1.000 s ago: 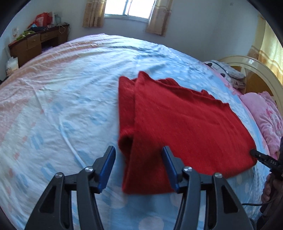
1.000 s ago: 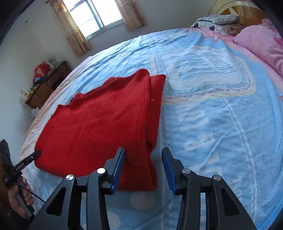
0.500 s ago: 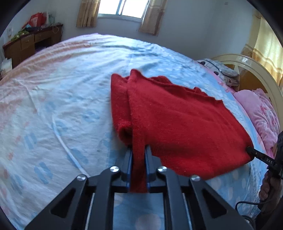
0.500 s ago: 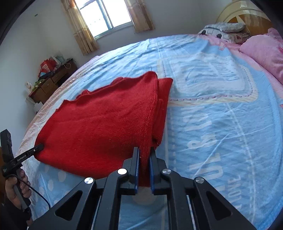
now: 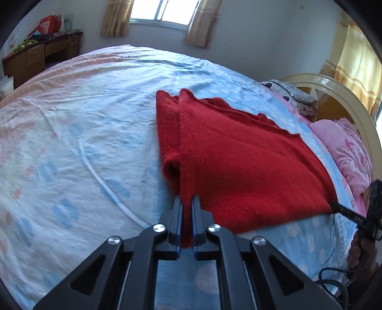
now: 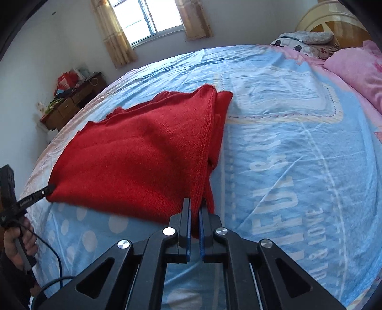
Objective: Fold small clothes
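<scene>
Counts: one red knit (image 5: 243, 167), two grippers, one bed, one desk, one window, two pillows.

Left wrist view, left to right. Far left of the tool, a wooden desk (image 5: 40, 57) against the wall, clutter on top. Ahead and above, a window (image 5: 164, 12) with a curtain on each side. Straight ahead, the bed sheet (image 5: 71, 133), pale blue and pink with small blue and pink marks. Left gripper (image 5: 186, 214): jaws together, clamped on the near left corner of the knit; cloth shows between the blue pads. The knit runs forward and to the right from the jaws, lying folded on the sheet, a rolled second layer along its left side. Far right of the tool, a pink pillow (image 5: 346, 152) and a patterned pillow (image 5: 291, 95) by the headboard (image 5: 334, 95). At the right edge, the right gripper's tip meets the knit's near right corner.

Right wrist view, left to right. At the left edge, the left gripper's tip touches the knit's (image 6: 143, 152) far left corner; small lettering on it, too small to read. Right gripper (image 6: 194, 214): jaws together, clamped on the near right corner, which rises off the sheet into the pads. To the right, the sheet carries large white upside-down print, partly legible as "LOVE".
</scene>
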A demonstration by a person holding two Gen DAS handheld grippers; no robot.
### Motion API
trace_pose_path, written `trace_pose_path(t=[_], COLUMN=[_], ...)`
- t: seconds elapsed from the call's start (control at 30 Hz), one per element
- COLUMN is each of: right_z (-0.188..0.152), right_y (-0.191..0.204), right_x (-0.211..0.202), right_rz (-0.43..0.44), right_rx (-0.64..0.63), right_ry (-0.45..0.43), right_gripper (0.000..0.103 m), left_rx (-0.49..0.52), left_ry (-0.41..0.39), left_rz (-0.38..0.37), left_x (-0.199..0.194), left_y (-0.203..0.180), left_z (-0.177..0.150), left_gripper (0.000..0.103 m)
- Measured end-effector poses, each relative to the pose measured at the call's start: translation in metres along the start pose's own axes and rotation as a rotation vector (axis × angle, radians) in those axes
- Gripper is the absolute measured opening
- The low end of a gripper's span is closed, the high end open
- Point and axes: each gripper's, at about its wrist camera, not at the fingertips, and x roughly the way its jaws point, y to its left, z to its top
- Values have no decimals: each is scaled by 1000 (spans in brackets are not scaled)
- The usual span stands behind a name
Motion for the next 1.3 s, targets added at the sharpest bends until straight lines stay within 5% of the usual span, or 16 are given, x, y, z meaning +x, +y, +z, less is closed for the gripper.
trace_pose_path(t=[0.37, 0.53, 0.7, 0.77, 1.0, 1.3], right_z=[4, 10, 23, 33, 63, 34], right_y=[-8, -10, 13, 35, 138, 273], right_x=[3, -17, -37, -34, 10, 99], right_rz=[5, -51, -77, -45, 125, 351], right_rx=[73, 143, 108, 64, -134, -427], right_ry=[-1, -77, -172, -181, -164, 70], right_gripper=[7, 44, 45, 45, 45, 45], left_rx=[12, -1, -21, -26, -58, -120], left_ry=[-15, -9, -11, -18, -58, -86], left_rz=[7, -7, 7, 24, 74, 158], left_x=[-7, -11, -22, -25, -44, -59], left_y=[-1, 1, 7, 10, 27, 66], left_z=[-12, -13, -17, -19, -25, -29], left_gripper=[7, 10, 27, 43, 55, 67])
